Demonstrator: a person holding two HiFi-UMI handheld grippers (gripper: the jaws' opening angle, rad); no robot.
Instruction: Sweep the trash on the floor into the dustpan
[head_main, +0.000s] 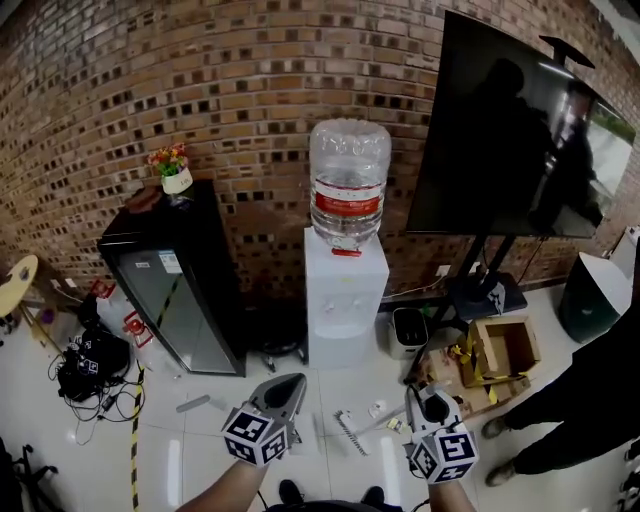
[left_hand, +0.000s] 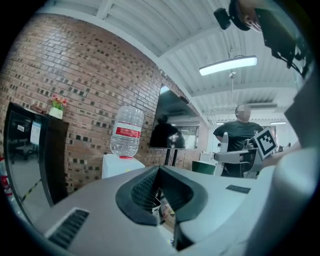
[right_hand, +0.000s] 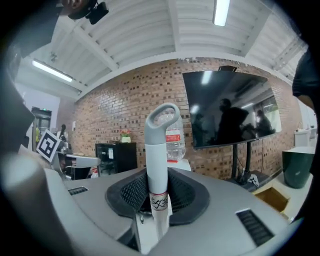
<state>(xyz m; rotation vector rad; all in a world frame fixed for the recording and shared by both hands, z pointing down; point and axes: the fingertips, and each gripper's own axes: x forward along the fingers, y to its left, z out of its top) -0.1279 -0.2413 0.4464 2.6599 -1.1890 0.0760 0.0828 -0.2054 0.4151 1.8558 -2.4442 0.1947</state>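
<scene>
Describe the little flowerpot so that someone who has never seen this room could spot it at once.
Along the brick wall, left of the white water dispenser, stands a tall black cabinet. On its top sits the flowerpot: small and white, with red flowers and green leaves, the only plant in sight.

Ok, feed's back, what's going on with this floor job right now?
A person faces the water dispenser with a gripper in each hand. The right gripper is clamped on a grey-and-white handle with a loop end. The left gripper is shut and empty. Small scraps lie on the white floor just ahead; I can't make out a dustpan.
</scene>
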